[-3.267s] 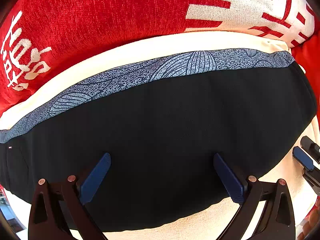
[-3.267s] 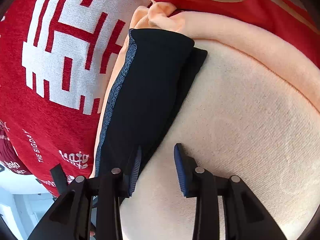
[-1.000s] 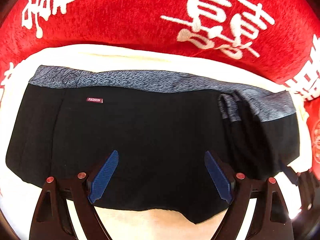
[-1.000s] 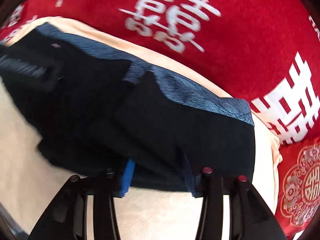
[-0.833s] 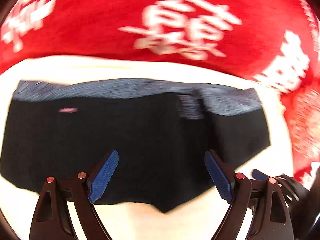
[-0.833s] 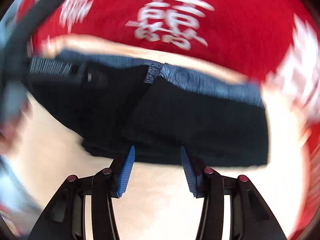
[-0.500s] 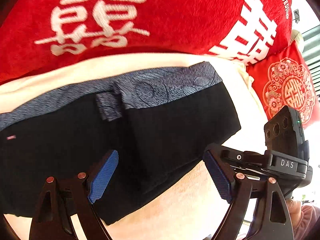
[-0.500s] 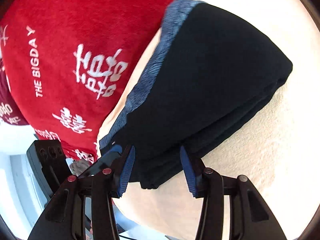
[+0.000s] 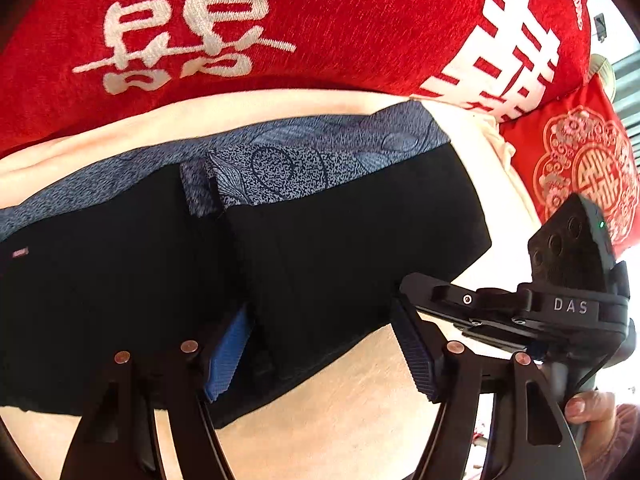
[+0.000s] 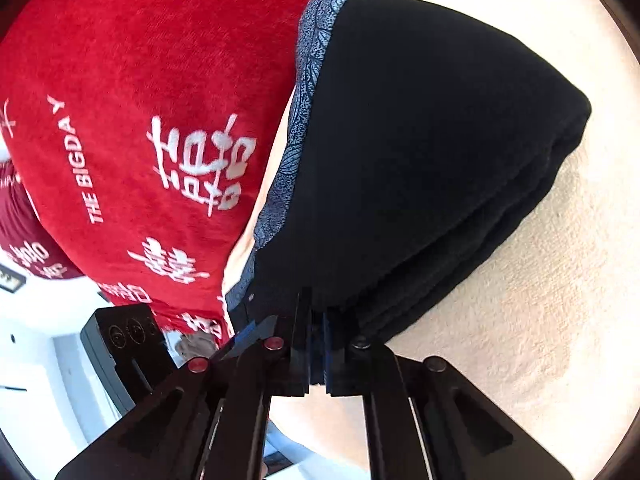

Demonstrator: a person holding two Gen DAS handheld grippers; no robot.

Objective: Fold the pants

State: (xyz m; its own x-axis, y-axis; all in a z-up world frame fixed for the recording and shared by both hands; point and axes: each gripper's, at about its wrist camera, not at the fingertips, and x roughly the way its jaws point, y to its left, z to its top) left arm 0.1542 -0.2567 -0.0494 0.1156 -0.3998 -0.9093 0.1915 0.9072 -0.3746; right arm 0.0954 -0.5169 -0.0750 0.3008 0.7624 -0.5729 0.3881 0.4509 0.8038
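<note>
The black pants [image 9: 320, 248] with a blue-grey patterned waistband [image 9: 280, 160] lie folded on a cream blanket [image 9: 344, 408]. The right part is doubled over the left. My left gripper [image 9: 320, 350] is open, its fingers straddling the near edge of the folded layer. The right gripper's body [image 9: 560, 300] shows at the right of the left wrist view. In the right wrist view my right gripper [image 10: 318, 320] is shut on the near edge of the stacked pants [image 10: 420, 160].
A red cover with white characters [image 9: 280, 20] lies behind the pants, also in the right wrist view [image 10: 140, 120]. A red patterned cushion [image 9: 580, 168] sits at the right. The left gripper's body [image 10: 120, 340] shows at lower left in the right wrist view.
The right gripper has closed on the edge of the folded pants. The left gripper has moved slightly closer to the fold; its left finger now lies against the cloth.
</note>
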